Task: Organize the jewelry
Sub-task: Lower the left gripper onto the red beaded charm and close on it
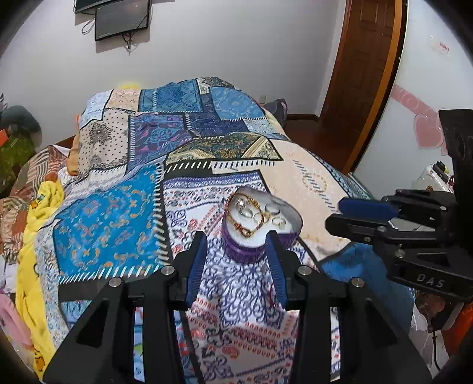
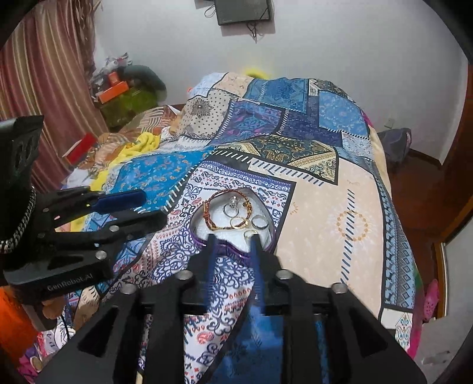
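Note:
A purple heart-shaped jewelry box (image 1: 246, 254) with a white lining stands open on the bed. In it lie a gold and red bracelet (image 1: 246, 229) and several rings (image 1: 279, 223). My left gripper (image 1: 236, 246) hovers at the box's near edge, its blue-padded jaws apart with nothing held. The right gripper (image 1: 334, 212) comes in from the right side. In the right wrist view, the box (image 2: 218, 217), bracelet (image 2: 207, 211) and a silver ring (image 2: 258, 221) sit just beyond my right gripper (image 2: 233, 246), which is narrowly open and empty. The left gripper (image 2: 155, 206) is at the left.
A blue and beige patchwork quilt (image 1: 124, 224) covers the bed. A yellow cloth (image 1: 38, 212) lies along its left side, with cluttered boxes (image 2: 115, 88) and a striped curtain (image 2: 44, 73) beyond. A wooden door (image 1: 363, 73) stands at the right, and a dark screen (image 1: 121, 17) hangs on the wall.

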A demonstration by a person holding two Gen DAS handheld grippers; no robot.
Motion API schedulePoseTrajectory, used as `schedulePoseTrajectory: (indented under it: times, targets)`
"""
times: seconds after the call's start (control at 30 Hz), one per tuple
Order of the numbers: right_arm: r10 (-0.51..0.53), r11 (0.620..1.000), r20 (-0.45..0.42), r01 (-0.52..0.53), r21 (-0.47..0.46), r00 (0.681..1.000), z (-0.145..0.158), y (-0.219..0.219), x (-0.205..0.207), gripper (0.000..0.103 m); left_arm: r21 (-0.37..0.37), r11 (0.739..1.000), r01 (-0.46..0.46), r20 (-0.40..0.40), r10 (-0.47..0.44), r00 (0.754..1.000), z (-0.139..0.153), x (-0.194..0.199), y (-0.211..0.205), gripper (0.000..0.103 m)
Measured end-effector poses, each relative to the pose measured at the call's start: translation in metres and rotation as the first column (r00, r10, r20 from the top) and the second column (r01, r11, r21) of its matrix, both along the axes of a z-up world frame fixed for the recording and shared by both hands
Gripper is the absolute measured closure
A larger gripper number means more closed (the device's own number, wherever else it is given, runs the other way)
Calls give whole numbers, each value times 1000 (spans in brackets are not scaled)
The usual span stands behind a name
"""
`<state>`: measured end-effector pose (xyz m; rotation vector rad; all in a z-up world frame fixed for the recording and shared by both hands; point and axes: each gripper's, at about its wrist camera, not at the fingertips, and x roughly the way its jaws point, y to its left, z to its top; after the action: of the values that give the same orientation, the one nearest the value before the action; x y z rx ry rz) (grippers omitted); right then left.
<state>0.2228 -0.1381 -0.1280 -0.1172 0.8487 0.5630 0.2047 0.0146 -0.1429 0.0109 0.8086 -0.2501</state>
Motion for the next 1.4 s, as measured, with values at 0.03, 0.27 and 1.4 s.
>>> schedulePoseTrajectory:
  times: [0.03, 0.27, 1.4]
  targets:
    - [2, 1000, -1, -2, 2, 1000, 0, -1, -2, 72, 2, 1000, -1, -5, 1, 1000, -1, -2, 0, 62]
    - [-10, 1000, -13, 10, -28, 1000, -7, -8, -9, 70, 15, 1000, 18, -71, -17, 997, -19, -14, -7, 57]
    - [46, 996, -77, -51, -70, 996, -47, 18, -2, 70, -21, 1000, 18, -152, -21, 988, -68, -2, -8, 97]
